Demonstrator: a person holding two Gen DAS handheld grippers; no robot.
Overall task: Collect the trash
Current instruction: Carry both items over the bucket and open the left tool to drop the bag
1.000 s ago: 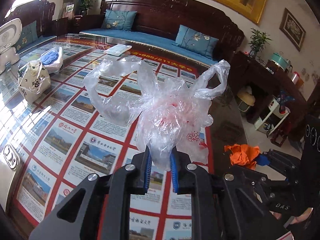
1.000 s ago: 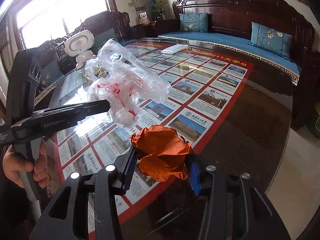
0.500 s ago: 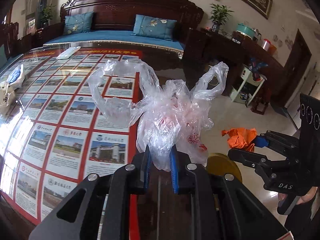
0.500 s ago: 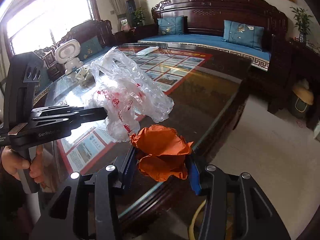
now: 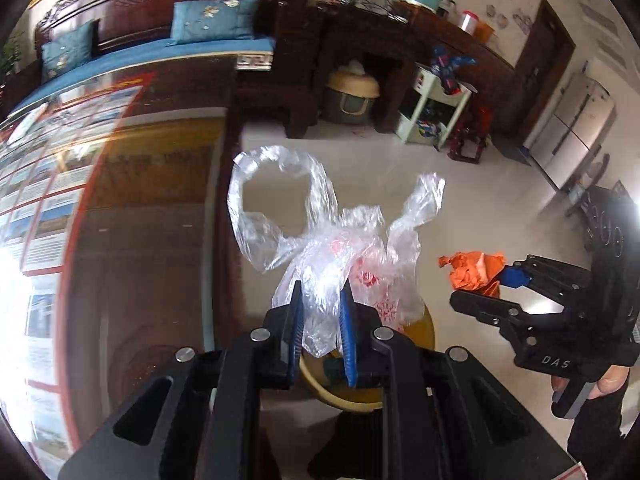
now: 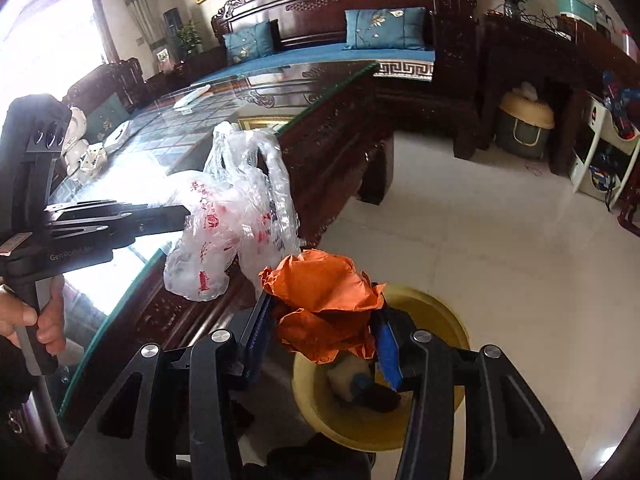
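Note:
My left gripper (image 5: pixel 321 308) is shut on a crumpled clear plastic bag (image 5: pixel 340 248) with red print and holds it in the air over a yellow bin (image 5: pixel 360 398) on the floor. The bag also shows in the right wrist view (image 6: pixel 236 220). My right gripper (image 6: pixel 324 320) is shut on a crumpled orange paper (image 6: pixel 324 304) and holds it above the yellow bin (image 6: pixel 440 320), which has some trash inside. In the left wrist view the right gripper (image 5: pixel 496 280) and the orange paper (image 5: pixel 472 272) are to the right.
The glass-topped dark wooden table (image 6: pixel 224 120) is to the left, its edge close to the bin. A wooden sofa with blue cushions (image 6: pixel 360 40) stands behind. A small white shelf (image 5: pixel 436 108) and a dark cabinet (image 5: pixel 360 60) stand on the pale tiled floor (image 6: pixel 500 220).
Both grippers have swung right, off the table top and out over the floor, each still holding its trash. The yellow bin has come into view beneath them.

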